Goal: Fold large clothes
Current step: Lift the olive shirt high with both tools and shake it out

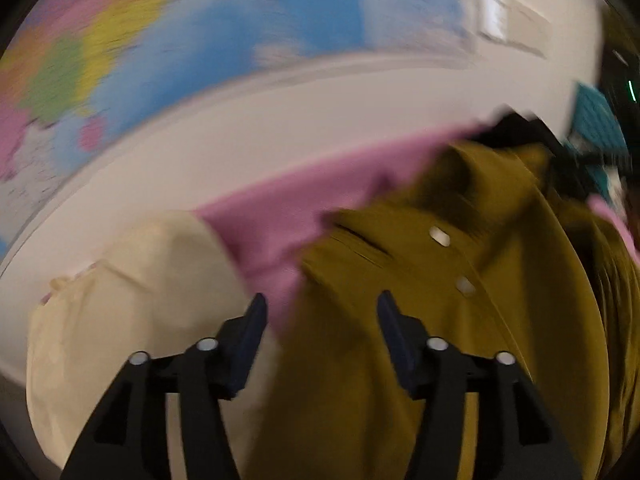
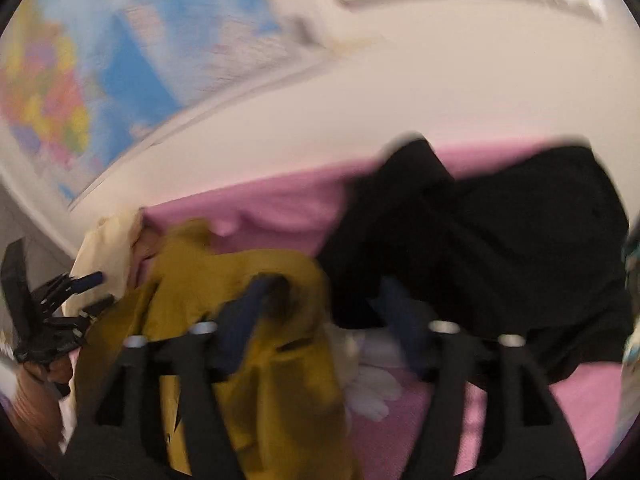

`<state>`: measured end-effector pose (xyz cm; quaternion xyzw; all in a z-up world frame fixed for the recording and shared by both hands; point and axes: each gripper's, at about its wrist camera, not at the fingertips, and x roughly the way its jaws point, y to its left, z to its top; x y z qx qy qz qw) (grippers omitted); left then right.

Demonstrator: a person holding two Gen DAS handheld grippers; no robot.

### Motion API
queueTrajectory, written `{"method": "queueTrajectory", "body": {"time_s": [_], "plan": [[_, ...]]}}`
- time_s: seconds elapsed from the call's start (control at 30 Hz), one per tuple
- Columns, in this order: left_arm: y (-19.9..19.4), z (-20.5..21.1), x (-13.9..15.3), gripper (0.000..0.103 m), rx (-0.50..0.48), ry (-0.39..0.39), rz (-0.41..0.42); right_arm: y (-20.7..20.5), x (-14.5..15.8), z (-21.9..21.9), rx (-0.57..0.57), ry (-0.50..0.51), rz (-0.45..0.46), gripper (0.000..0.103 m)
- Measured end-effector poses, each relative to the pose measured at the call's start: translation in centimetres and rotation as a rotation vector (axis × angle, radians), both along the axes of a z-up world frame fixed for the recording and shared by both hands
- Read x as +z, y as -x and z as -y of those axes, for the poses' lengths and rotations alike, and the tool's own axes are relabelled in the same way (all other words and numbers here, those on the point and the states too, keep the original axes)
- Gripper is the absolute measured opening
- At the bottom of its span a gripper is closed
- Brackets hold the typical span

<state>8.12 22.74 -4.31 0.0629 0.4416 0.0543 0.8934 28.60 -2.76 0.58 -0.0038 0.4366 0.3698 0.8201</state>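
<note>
Left wrist view: left gripper [image 1: 320, 312] hovering with jaws spread wide, gripping nothing, above the boundary where the mustard button-up shirt [image 1: 460, 300] is overlapping the pink bedsheet [image 1: 288, 216]. Showing, in this view only, two pale shirt buttons [image 1: 440, 236] along the placket, and a cream garment [image 1: 132, 292] lying just beside the shirt on the left. Also catching a teal patterned item [image 1: 596, 124] at the far right edge, partly cut off and blurred.

Right wrist view: right gripper [image 2: 320, 292] also spread apart, one fingertip [image 2: 256, 292] resting against or just above a fold of the mustard shirt [image 2: 240, 280]; contact not determinable through motion blur. Showing, far more fully than the left view, a black garment [image 2: 500, 248] heaped to the right, touching the shirt's edge. Showing as well a white item [image 2: 372, 392] lying between the two, and the left gripper [image 2: 86, 292] at the left margin beside the cream garment [image 2: 108, 252].

Edges and clearance: bare pink sheet [image 2: 580, 400] lying open at lower right, and a strip running behind the clothes below the white wall [image 1: 280, 120]. World map poster [image 2: 120, 60] hanging above, well apart from the pile.
</note>
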Motion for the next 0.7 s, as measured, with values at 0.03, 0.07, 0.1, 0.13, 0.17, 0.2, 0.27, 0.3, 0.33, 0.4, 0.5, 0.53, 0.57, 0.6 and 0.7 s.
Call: {"method": "queueTrajectory", "body": {"time_s": [0.03, 0.07, 0.1, 0.13, 0.17, 0.2, 0.27, 0.3, 0.33, 0.4, 0.5, 0.53, 0.57, 0.6, 0.7], "plan": [[-0.1, 0.6, -0.7, 0.070, -0.021, -0.011, -0.027, 0.4, 0.4, -0.5, 0.023, 0.019, 0.044, 0.074], [-0.1, 1.2, -1.2, 0.070, -0.041, -0.013, -0.056, 1.0, 0.7, -1.6, 0.061, 0.064, 0.099, 0.074], [-0.3, 1.5, -2.1, 0.070, -0.059, -0.011, -0.093, 1.3, 0.7, -2.3, 0.088, 0.094, 0.118, 0.074], [-0.8, 1.6, -2.6, 0.070, -0.067, -0.013, -0.118, 1.7, 0.3, -3.9, 0.144, 0.143, 0.128, 0.074], [-0.9, 1.7, -3.1, 0.070, -0.068, -0.022, -0.135, 1.7, -0.4, -4.6, 0.167, 0.171, 0.131, 0.074], [-1.1, 2.0, -3.6, 0.067, -0.064, -0.034, -0.147, 1.6, -1.2, -5.7, 0.184, 0.221, 0.139, 0.074], [-1.6, 1.3, -4.4, 0.032, -0.029, -0.042, -0.182, 0.9, -2.7, -6.6, 0.191, 0.263, 0.109, 0.061], [-1.9, 0.4, -4.7, 0.007, 0.017, -0.049, -0.197, 0.5, -3.3, -6.7, 0.186, 0.266, 0.077, 0.032], [-2.1, -0.2, -4.6, 0.002, 0.040, -0.031, -0.191, 0.1, -3.6, -6.8, 0.188, 0.256, 0.053, 0.013], [-1.8, -1.6, -3.2, 0.001, 0.091, -0.010, -0.124, -0.2, -2.8, -6.7, 0.178, 0.211, 0.042, 0.011], [-0.5, -4.4, 2.1, 0.000, 0.156, 0.037, 0.043, -0.2, 2.1, -5.5, 0.143, 0.099, 0.154, 0.002], [-0.4, -4.9, 3.4, 0.000, 0.171, 0.051, 0.080, -0.4, 3.4, -4.6, 0.117, 0.055, 0.169, 0.002], [-0.2, -5.9, 5.1, 0.000, 0.203, 0.038, 0.135, -1.1, 4.9, -3.8, 0.097, -0.025, 0.154, 0.002], [-0.2, -6.6, 6.4, 0.000, 0.227, 0.021, 0.174, -1.7, 5.4, -4.1, 0.087, -0.059, 0.141, 0.002], [-0.9, -8.0, 7.9, 0.000, 0.250, 0.023, 0.194, -2.8, 5.2, -5.4, 0.075, -0.018, 0.155, 0.002]]}}
